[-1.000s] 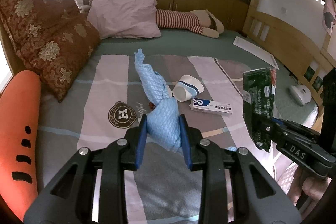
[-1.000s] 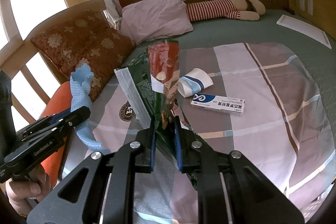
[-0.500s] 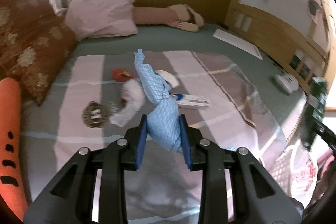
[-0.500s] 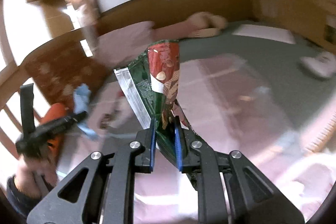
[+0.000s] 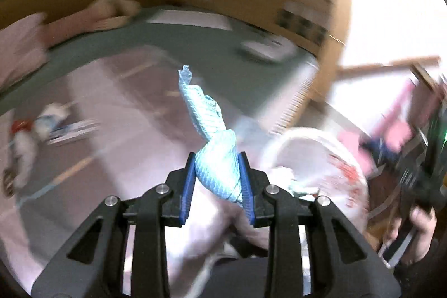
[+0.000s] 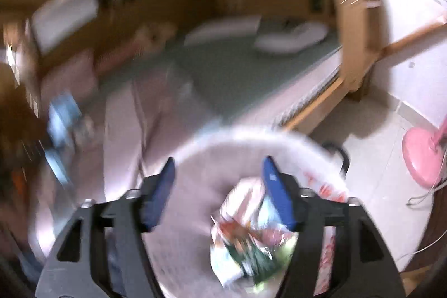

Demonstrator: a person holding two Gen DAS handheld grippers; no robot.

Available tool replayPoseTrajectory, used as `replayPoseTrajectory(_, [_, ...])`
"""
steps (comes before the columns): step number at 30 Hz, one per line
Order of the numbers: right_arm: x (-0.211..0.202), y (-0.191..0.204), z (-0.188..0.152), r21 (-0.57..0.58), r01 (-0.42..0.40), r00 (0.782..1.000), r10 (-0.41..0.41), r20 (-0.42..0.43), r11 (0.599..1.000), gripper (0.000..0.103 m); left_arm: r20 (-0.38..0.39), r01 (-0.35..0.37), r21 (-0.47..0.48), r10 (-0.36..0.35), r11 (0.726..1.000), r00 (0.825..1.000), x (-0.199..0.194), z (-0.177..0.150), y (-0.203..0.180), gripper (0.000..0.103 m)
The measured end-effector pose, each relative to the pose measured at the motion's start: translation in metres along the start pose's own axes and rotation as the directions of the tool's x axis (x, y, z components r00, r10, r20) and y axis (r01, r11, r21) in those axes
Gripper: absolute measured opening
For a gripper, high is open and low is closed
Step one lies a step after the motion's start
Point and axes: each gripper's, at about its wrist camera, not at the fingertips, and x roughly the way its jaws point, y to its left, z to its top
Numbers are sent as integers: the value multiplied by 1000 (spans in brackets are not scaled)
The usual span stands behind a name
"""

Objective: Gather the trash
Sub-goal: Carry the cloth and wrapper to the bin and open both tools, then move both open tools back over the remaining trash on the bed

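Right gripper [image 6: 218, 186]: jaws opening, nothing between; wrapper [image 6: 245, 250] now released into bag [image 6: 321, 155].
Left gripper [image 5: 213, 182]: cloth [image 5: 215, 158] pinched, to be binned next.

A twisted light-blue cloth [image 5: 216, 175] with a fine quilted pattern sits between blue pads [image 5: 186, 190] on black gripper fingers. The white plastic bag [image 6: 329, 158] bears red print; the bed's quilt [image 5: 111, 108] is pale pink with stripes, its sheet [image 6: 237, 74] grey-green. A pink round fan base [image 6: 419, 155] stands on white floor tiles [image 6: 377, 172].
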Motion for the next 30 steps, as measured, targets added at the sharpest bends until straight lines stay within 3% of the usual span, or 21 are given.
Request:
replayPoseTrajectory(2, [-19, -7, 16, 43, -20, 997, 16, 80, 999, 78, -28, 57, 43, -56, 997, 998, 16, 4, -35, 32])
replayPoseTrajectory(3, [-27, -8, 22, 50, -30, 994, 24, 102, 998, 78, -56, 92, 72, -88, 993, 995, 29, 7, -60, 40])
replayPoseTrajectory(4, [-33, -8, 26, 52, -38, 993, 32, 118, 998, 78, -74, 103, 88, -97, 991, 993, 38, 8, -72, 69])
replayPoseTrajectory(6, [-39, -5, 30, 44, -59, 990, 53, 130, 997, 78, -92, 79, 112, -69, 990, 993, 55, 10, -93, 95])
replayPoseTrajectory(8, [-37, 2, 29, 21, -79, 990, 76, 121, 997, 78, -96, 38, 88, -29, 995, 995, 57, 10, -89, 95])
replayPoseTrajectory(11, [-26, 15, 23, -21, -96, 992, 98, 85, 995, 78, -65, 30, 28, -28, 999, 998, 35, 9, -55, 95])
replayPoseTrajectory(14, [-9, 45, 17, -58, -139, 989, 141, 38, 989, 78, -12, -65, -3, 65, 998, 998, 4, 9, -9, 97])
replayPoseTrajectory(18, [25, 111, 14, -137, -230, 973, 225, -45, 964, 78, 57, -215, -119, 222, 969, 973, -58, 2, 81, 99])
replayPoseTrajectory(21, [48, 175, 16, -200, -322, 946, 311, -89, 925, 78, 74, -321, -228, 345, 919, 936, -97, -7, 148, 99])
replayPoseTrajectory(25, [80, 271, 20, -255, -441, 897, 416, -150, 860, 82, 67, -406, -362, 458, 839, 887, -132, -33, 225, 99])
replayPoseTrajectory(28, [101, 332, 15, -282, -500, 865, 455, -214, 819, 85, 20, -452, -493, 529, 743, 848, -139, -59, 276, 99])
replayPoseTrajectory(30, [119, 364, 6, -296, -520, 852, 464, -243, 801, 85, -17, -445, -555, 525, 703, 851, -143, -76, 301, 99])
